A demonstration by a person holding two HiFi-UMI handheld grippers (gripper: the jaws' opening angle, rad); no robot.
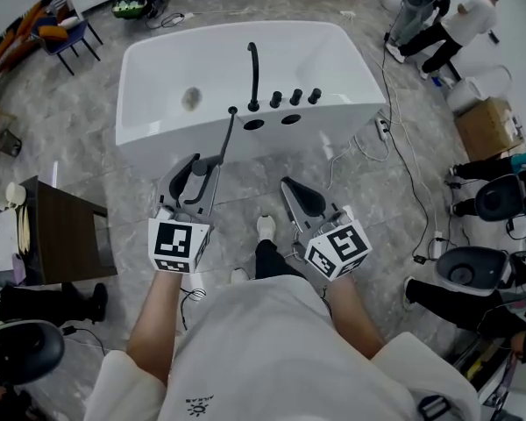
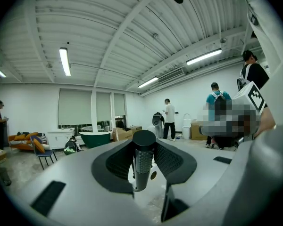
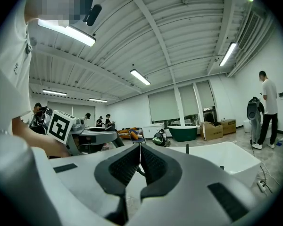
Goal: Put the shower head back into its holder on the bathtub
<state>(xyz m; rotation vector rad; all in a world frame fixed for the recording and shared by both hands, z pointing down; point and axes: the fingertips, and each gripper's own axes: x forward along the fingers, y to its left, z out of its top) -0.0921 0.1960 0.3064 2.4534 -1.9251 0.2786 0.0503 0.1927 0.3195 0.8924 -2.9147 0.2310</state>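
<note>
The white bathtub (image 1: 158,55) stands ahead of me, with a black spout (image 1: 253,73), three black knobs (image 1: 294,97) and two dark openings (image 1: 253,124) on its near deck. My left gripper (image 1: 206,167) is shut on the handle of the slim black shower head (image 1: 226,134), whose tip points up toward the deck's edge, just left of the openings. In the left gripper view the ribbed black handle (image 2: 144,157) stands upright, clamped between the jaws of the left gripper (image 2: 144,164). My right gripper (image 1: 291,189) hangs beside it, short of the tub, with its jaws shut and empty (image 3: 139,150).
A dark wooden table (image 1: 61,231) stands at my left. Cables (image 1: 403,174) trail over the floor right of the tub, near a cardboard box (image 1: 486,125) and office chairs (image 1: 469,270). A person (image 1: 460,20) works at the back right. My own shoes (image 1: 265,228) are below the grippers.
</note>
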